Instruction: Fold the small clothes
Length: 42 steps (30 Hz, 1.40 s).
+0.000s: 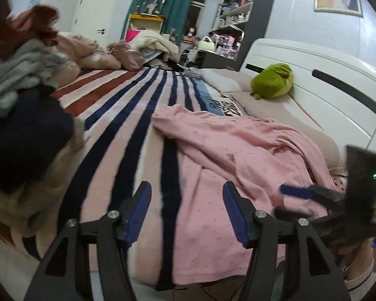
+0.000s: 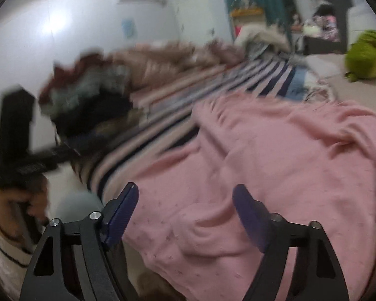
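pink garment (image 1: 238, 155) lies spread and rumpled on the striped blanket (image 1: 127, 115), toward the headboard side of the bed, its near hem reaching the bed edge in front of you. fabric is pink with small dots, several loose folds across the middle, one sleeve-like corner pointing up the bed.

your left gripper (image 1: 185, 213) is spread wide, nothing between the blue pads (image 1: 140, 210). it hangs over the near edge, one finger over the blanket stripes, the other over the pink cloth. can't tell if it touches the fabric.

your right gripper (image 2: 185, 215) is also spread wide and holding nothing, over the near part of the pink garment (image 2: 275, 155). the right wrist view is motion-blurred, so contact is unclear there too. from the left wrist view the right gripper (image 1: 300, 193) shows at the right edge, low over the cloth.

pile of mixed clothes (image 1: 25, 95) sits on the blanket to your left, well apart from the pink piece: dark, grey and reddish items heaped. green plush toy (image 1: 273, 80) rests against the white headboard (image 1: 313, 80), well apart from the garment.
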Motion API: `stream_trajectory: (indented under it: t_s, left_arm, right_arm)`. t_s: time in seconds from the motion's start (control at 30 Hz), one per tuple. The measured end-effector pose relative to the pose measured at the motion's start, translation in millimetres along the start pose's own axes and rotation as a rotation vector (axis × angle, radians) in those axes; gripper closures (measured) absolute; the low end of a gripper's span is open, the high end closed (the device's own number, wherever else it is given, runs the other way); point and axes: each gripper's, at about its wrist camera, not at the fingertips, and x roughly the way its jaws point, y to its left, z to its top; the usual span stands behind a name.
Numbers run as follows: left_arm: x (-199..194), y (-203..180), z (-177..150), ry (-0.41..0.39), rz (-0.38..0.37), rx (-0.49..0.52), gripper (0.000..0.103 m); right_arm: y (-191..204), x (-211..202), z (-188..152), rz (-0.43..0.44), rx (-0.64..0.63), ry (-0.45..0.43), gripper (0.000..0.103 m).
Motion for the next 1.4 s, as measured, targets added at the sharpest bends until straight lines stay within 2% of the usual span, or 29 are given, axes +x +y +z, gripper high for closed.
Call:
stream_trajectory:
  t_s: [0.07,0.17,0.2,0.27,0.3,0.33,0.47,0.6,0.73,0.83,0.9,1.0,1.1,1.17,1.23,1.33,1.4]
  left_arm:
    - [-6,11,-6,-0.004,-0.006,-0.023,0.047]
    - [-7,21,-11,-0.002,-0.006,-0.034,0.047]
    - [-6,23,-12,0.000,-0.009,-0.036,0.047]
    - [-6,23,-14,0.000,-0.017,-0.039,0.046]
    - [-4,21,-14,-0.001,-0.021,-0.039,0.046]
    - [-4,21,-14,-0.002,-0.027,-0.038,0.046]
    - [-1,12,-12,-0.004,-0.037,-0.025,0.046]
    - [4,7,-8,-0.003,-0.033,-0.022,0.046]
    - [16,-3,-1,0.007,-0.037,-0.002,0.046]
    - [36,-9,7,0.039,-0.034,0.017,0.046]
    - [51,-10,14,0.059,-0.028,0.021,0.046]
    - [84,-15,24,0.111,0.005,0.048,0.046]
    - [123,-24,30,0.198,0.003,0.116,0.046]
    - [151,-31,32,0.264,-0.016,0.141,0.046]
    - [174,-36,35,0.306,-0.003,0.165,0.046]
    - [205,-44,40,0.339,0.047,0.224,0.046]
    - [216,-47,45,0.342,0.056,0.229,0.046]
  right_arm:
    - [5,30,-5,-0.066,-0.019,0.095,0.030]
    - [5,50,-19,-0.179,-0.040,0.170,0.031]
    - [5,52,-23,-0.197,-0.046,0.168,0.037]
    - [0,44,-24,-0.208,-0.016,0.144,0.061]
    - [-6,39,-23,-0.223,0.007,0.133,0.087]
    - [-12,34,-22,-0.228,0.028,0.124,0.091]
    - [-32,5,-16,-0.185,0.122,0.051,0.093]
    - [-64,-41,-15,-0.018,0.296,-0.066,0.095]
    - [-88,-73,-19,-0.110,0.356,-0.117,0.096]
    - [-105,-89,-29,-0.097,0.427,-0.128,0.096]
    - [-113,-95,-38,-0.131,0.436,-0.121,0.096]
    - [-121,-101,-57,-0.188,0.447,-0.114,0.097]
    - [-131,-111,-71,-0.193,0.489,-0.163,0.097]
    - [-133,-116,-73,-0.195,0.492,-0.183,0.097]
    - [-134,-120,-72,-0.188,0.487,-0.192,0.097]
    - [-134,-133,-68,-0.209,0.481,-0.233,0.097]
    - [-136,-142,-63,-0.221,0.478,-0.271,0.097]
